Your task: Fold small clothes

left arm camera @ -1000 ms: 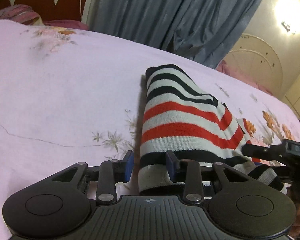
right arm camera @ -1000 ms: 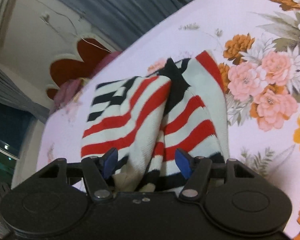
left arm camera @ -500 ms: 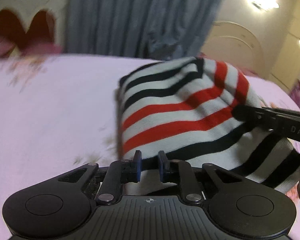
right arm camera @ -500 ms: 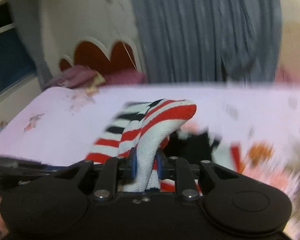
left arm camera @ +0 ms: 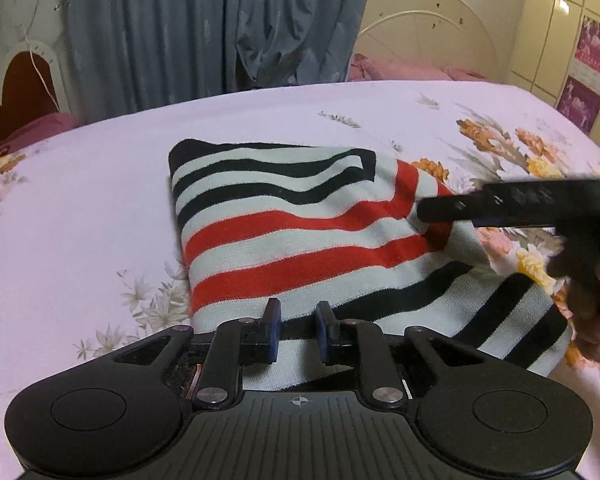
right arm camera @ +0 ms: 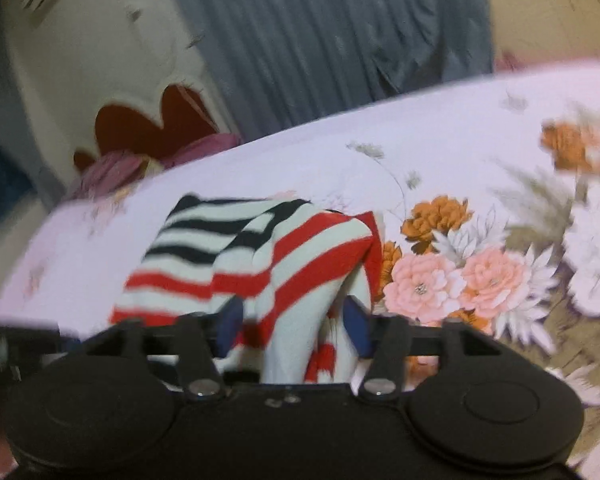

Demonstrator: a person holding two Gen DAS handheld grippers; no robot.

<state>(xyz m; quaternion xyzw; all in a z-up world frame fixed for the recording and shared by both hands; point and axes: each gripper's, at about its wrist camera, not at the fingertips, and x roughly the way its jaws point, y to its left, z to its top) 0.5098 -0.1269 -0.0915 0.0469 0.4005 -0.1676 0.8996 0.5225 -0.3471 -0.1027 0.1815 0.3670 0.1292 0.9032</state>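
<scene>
Because it lies folded on the bed [left arm camera: 100, 208], on the floral sheet, the striped knit garment [left arm camera: 300, 240] looks light, soft and floppy; I judge it will sag and slide unless taken by a thick hem or folded edge. At its near hem the left hand-held gripper [left arm camera: 298, 330] stands parted, nothing pinched. At the right-hand fold the right hand-held gripper [right arm camera: 292, 324] is spread wide, cloth loose between its fingers.

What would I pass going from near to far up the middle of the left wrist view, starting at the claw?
Left claw → striped garment → floral bedsheet → grey curtain.
</scene>
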